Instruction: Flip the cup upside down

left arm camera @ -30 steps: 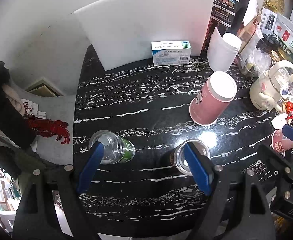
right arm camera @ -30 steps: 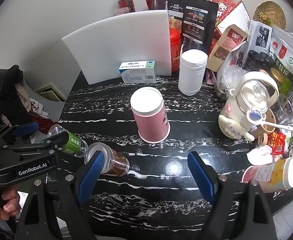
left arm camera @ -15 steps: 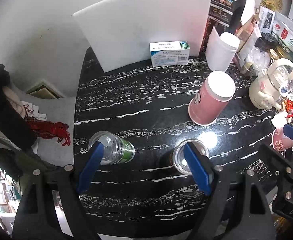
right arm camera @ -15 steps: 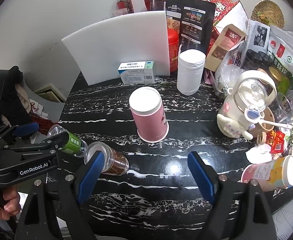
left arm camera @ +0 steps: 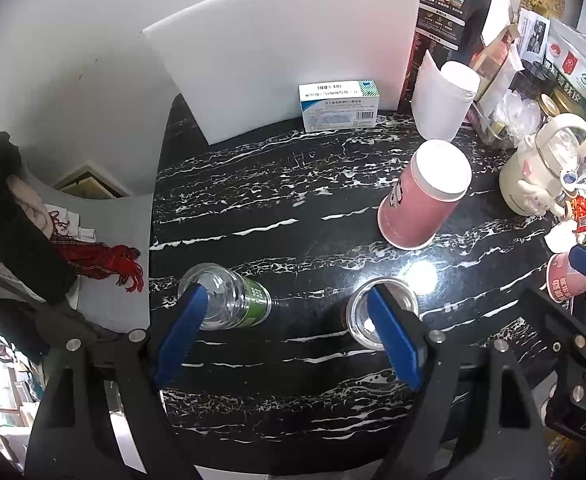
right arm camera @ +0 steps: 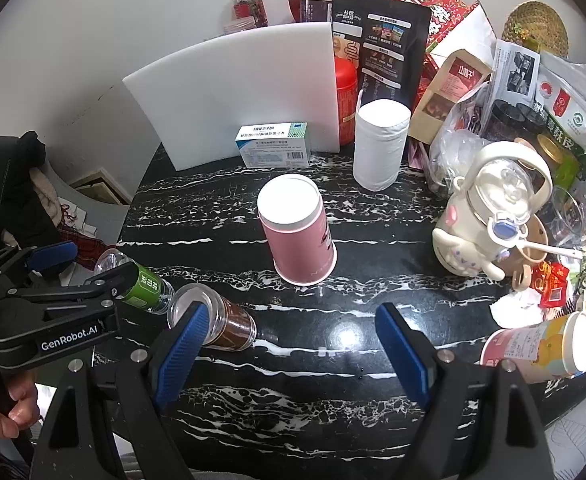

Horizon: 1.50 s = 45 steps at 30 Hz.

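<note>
A pink paper cup (right arm camera: 299, 236) stands upside down, mouth on the black marble table (right arm camera: 373, 240), near its middle; it also shows in the left wrist view (left arm camera: 425, 196). My left gripper (left arm camera: 289, 336) is open and empty above the near table edge, well short of the cup. My right gripper (right arm camera: 293, 352) is open and empty, in front of the cup and apart from it. A second pink cup (right arm camera: 541, 346) lies on its side at the right edge.
Two plastic bottles lie on their sides near the front: a green-labelled one (left arm camera: 233, 300) and a brown-labelled one (right arm camera: 217, 322). A white cup (right arm camera: 379, 144), a medicine box (right arm camera: 275, 150), a white foam board (right arm camera: 237, 96), a cream kettle (right arm camera: 489, 208) and packets crowd the back and right.
Both grippers have drifted slightly; the view shifts a little. Nothing on the table has moved, and both stay open.
</note>
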Each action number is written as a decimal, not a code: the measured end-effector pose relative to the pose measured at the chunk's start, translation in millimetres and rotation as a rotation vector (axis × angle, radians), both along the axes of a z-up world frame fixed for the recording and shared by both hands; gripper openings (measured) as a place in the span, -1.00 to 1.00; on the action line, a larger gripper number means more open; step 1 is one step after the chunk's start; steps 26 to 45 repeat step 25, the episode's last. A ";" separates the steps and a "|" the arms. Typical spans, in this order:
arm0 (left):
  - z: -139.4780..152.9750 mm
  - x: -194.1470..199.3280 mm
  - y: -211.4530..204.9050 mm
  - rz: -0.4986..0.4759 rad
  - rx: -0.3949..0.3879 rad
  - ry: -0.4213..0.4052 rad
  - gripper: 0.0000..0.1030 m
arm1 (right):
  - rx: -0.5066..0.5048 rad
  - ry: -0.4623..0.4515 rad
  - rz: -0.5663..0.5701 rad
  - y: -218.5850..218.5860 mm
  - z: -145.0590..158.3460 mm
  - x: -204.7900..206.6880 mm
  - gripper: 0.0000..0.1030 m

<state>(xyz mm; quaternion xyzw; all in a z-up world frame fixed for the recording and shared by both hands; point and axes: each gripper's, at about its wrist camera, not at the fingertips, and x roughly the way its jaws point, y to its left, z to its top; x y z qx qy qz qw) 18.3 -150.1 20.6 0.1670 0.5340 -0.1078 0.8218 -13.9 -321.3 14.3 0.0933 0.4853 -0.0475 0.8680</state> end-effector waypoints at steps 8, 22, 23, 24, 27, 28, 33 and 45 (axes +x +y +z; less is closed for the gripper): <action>-2.0 2.3 3.1 0.013 -0.005 0.005 0.58 | 0.000 0.005 -0.007 -1.1 -1.1 0.2 0.66; -0.8 0.9 2.8 0.008 -0.013 -0.003 0.58 | -0.004 0.007 -0.006 -2.0 -2.1 0.2 0.66; -0.8 0.7 2.6 0.007 -0.014 -0.001 0.58 | -0.003 0.008 -0.005 -1.8 -2.1 0.2 0.66; -1.0 0.7 2.5 0.008 -0.015 0.001 0.58 | -0.003 0.008 -0.006 -2.0 -2.0 0.1 0.66; -1.0 0.8 2.3 0.008 -0.017 0.003 0.58 | -0.003 0.007 -0.005 -1.4 -1.7 0.3 0.66; -1.0 0.8 2.3 0.008 -0.017 0.003 0.58 | -0.003 0.007 -0.005 -1.4 -1.7 0.3 0.66; -1.0 0.8 2.3 0.008 -0.017 0.003 0.58 | -0.003 0.007 -0.005 -1.4 -1.7 0.3 0.66; -1.0 0.8 2.3 0.008 -0.017 0.003 0.58 | -0.003 0.007 -0.005 -1.4 -1.7 0.3 0.66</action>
